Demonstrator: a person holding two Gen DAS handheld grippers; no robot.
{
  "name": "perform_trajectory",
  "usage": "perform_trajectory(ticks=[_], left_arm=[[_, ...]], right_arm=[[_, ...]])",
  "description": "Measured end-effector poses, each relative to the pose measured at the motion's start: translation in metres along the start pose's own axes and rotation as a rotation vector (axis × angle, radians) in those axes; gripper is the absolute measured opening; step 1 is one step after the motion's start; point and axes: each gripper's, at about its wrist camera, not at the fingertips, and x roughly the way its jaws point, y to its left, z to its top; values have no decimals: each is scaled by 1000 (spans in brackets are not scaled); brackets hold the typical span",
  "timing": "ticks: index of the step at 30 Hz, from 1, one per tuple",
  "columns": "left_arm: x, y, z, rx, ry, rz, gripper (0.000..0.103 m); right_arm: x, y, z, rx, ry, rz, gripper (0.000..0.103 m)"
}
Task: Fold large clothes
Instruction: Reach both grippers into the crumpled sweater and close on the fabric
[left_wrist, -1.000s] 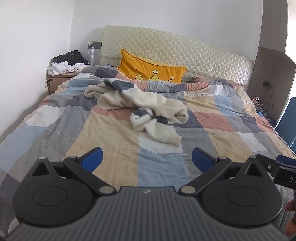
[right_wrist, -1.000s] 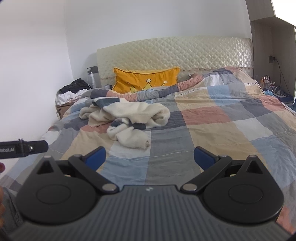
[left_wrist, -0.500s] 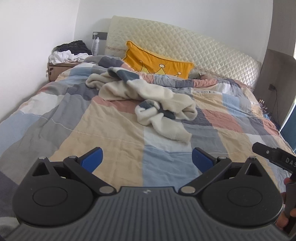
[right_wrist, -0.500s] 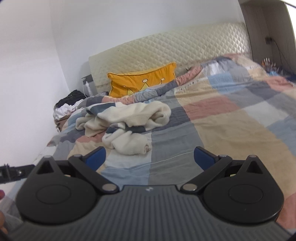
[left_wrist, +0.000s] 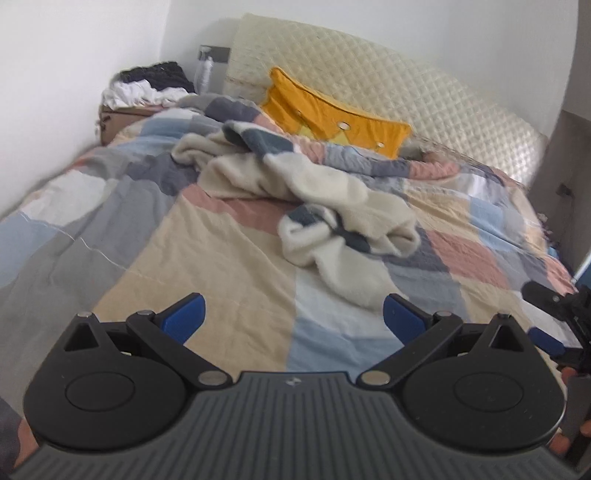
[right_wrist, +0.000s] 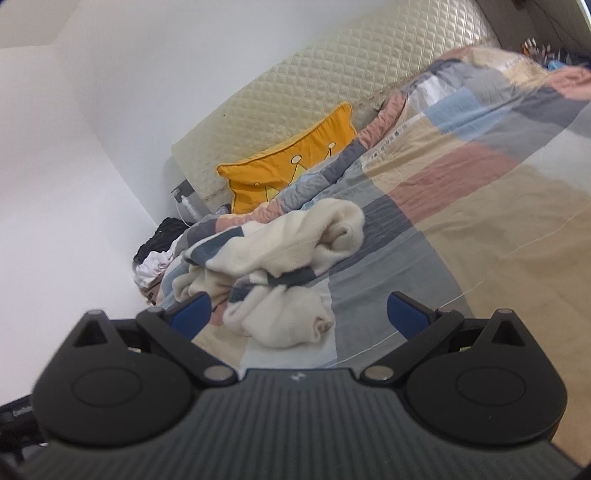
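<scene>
Left wrist: cream sweater (left_wrist: 314, 199) lies crumpled, unfolded.

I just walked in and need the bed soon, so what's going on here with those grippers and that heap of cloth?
A person is holding a two-finger gripper in each hand over the bed, about to fold clothes. The left gripper and right gripper are both open and empty. The cream garment with dark blue-grey stripes lies crumpled on the patchwork quilt, with nothing gripping it. The right gripper is aimed at its nearest bunched end. No fold has been made yet.
</scene>
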Motion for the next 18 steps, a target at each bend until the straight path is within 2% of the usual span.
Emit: perform_trajectory(ticks=[2,5,8,10,14,15,17,18], left_arm=[[14,-2,9,4,-2,-1,103],[37,-1,24,-33,-27,-79,103],[68,-1,40,-66,2,-142,103],[91,3,48,-114,13,-197,103],[150,14,64,-231,62,-244,102],[164,16,68,-254,74,-262,102],[197,21,74,-294,84,-279,102],[212,23,77,-306,87,-274,102]], right_arm=[[14,-4,5,24,27,23,103],[37,-13,13,91,57,94,103],[66,-21,23,159,90,160,103],[88,-29,29,227,109,191,103],[125,-54,41,367,120,274,103],[134,-59,44,384,121,288,98],[155,-72,49,431,142,304,80],[166,-77,51,449,153,306,77]])
